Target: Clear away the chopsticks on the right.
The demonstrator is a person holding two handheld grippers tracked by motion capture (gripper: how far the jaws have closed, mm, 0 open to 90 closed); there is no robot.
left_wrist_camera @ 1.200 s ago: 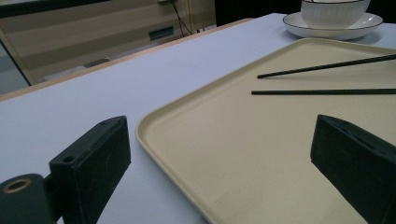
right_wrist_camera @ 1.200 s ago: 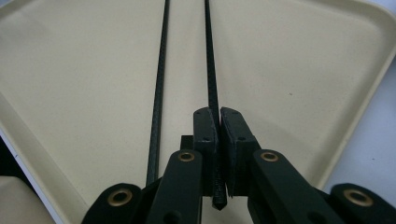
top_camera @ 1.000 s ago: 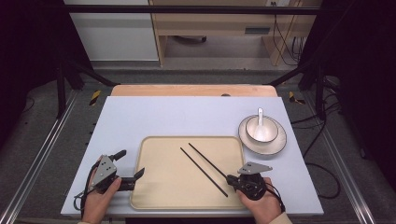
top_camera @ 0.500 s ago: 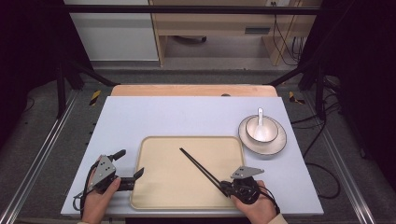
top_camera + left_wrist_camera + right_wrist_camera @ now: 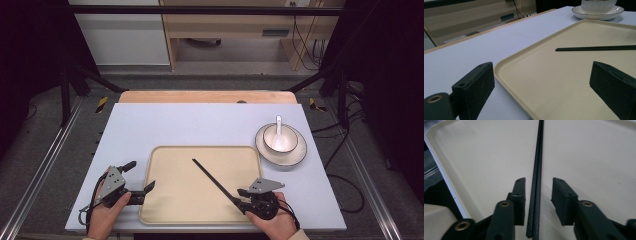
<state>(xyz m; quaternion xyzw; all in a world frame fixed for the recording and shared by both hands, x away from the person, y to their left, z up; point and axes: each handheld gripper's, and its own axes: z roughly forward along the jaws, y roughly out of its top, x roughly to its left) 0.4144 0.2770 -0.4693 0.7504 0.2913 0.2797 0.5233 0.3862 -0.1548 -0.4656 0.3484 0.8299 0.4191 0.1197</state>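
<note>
Your right gripper (image 5: 537, 188) has just been opening its jaws; they are now released, and the chopsticks (image 5: 537, 180) lie between them without pressure from either pad. The pair lies together on the tray (image 5: 200, 210) and runs away from these jaws across it. Your left gripper (image 5: 541, 87) is wide open, with the tray's near corner between its jaws and nothing grasped. Beyond the tray, on the table (image 5: 200, 125), a bowl (image 5: 281, 139) stands on a plate (image 5: 265, 150).

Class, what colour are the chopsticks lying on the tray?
Black chopsticks; clearest in the right gripper view.
</note>
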